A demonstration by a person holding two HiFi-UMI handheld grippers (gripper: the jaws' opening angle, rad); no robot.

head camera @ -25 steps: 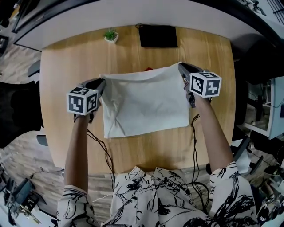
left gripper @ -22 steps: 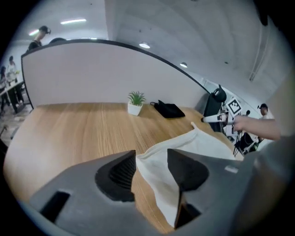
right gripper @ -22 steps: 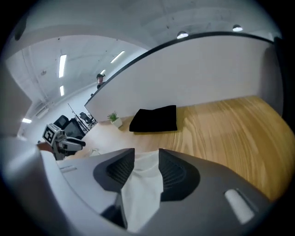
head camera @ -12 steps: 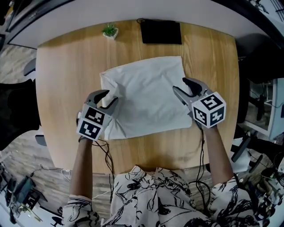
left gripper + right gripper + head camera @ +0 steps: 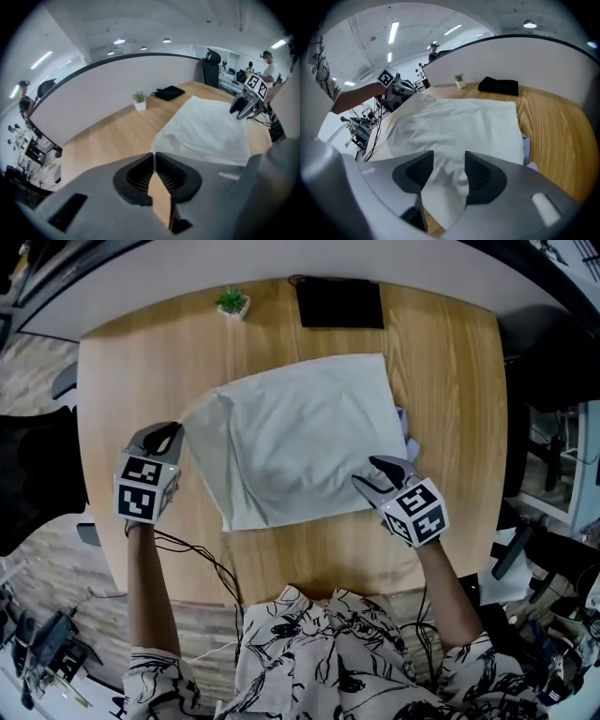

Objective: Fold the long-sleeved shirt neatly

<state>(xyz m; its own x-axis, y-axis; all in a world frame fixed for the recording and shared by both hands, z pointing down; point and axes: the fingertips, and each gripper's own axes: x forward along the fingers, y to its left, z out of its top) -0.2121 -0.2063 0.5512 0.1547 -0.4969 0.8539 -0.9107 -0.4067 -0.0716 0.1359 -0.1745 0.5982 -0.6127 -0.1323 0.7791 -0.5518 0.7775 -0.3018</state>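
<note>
Both grippers are coming back toward the person from the shirt's far corners, where they were a second ago. The long-sleeved shirt (image 5: 300,432) is now lying released in the middle of the tabletop (image 5: 450,362) as a folded white rectangle, slightly skewed. Its far side is facing the small potted plant (image 5: 232,304) and black pouch (image 5: 339,306) at the far edge.

The left gripper (image 5: 167,432) is hovering over bare wood beside the shirt, near the tabletop's left edge. Its jaws have just been closing and are meeting on nothing, probably parked clear so the cloth is not being dragged.

The right gripper (image 5: 369,472) is hanging over the shirt's near right corner. Its jaws have just been opening and are standing about half apart, with that corner lying loose between them, unpinched. That placement is pointing to a fresh grasp for the next fold.

Some cloth is sticking out at the shirt's far left corner and is likely needing tidying.
</note>
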